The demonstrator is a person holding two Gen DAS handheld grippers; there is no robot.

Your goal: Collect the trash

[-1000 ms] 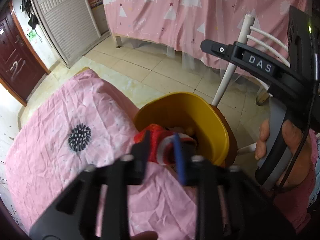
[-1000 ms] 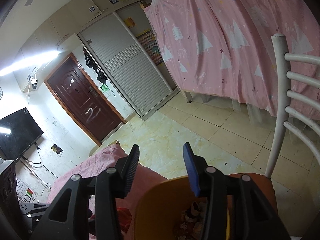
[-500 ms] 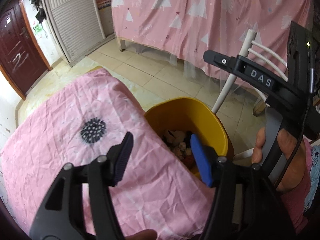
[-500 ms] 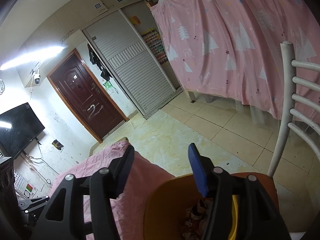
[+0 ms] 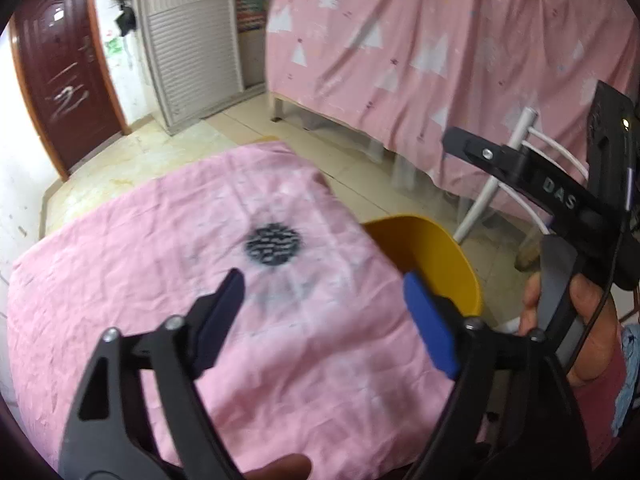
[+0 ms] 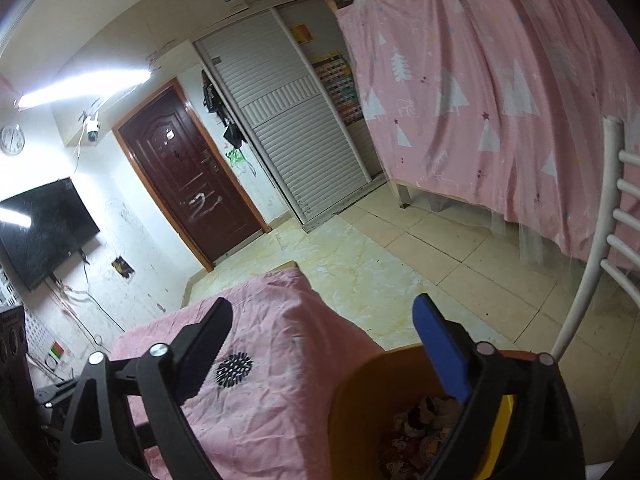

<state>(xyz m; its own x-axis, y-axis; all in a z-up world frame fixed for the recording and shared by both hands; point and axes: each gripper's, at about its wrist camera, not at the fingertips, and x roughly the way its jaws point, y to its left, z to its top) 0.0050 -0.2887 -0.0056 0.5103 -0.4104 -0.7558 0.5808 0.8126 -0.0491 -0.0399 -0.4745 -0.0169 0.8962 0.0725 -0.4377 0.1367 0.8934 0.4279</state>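
The trash [image 6: 424,424], a heap of crumpled scraps, lies inside the yellow bin [image 6: 360,408], low at five o'clock in the right wrist view. A second ago the left gripper [image 5: 324,308] clamped a red wrapper over that bin; now its jaws stand wide apart and empty, swung back over the pink cloth [image 5: 160,260], with the bin [image 5: 436,256] off at three o'clock from its blue fingertip. The wrapper itself cannot be picked out among the scraps, perhaps buried. The right gripper [image 6: 324,332] is spread wider than before, grasping nothing, its blue finger above the bin's rim. A black burr-like mark [image 5: 273,245] sits on the cloth at twelve o'clock of the left gripper. A white chair [image 6: 600,240] stands behind the bin.
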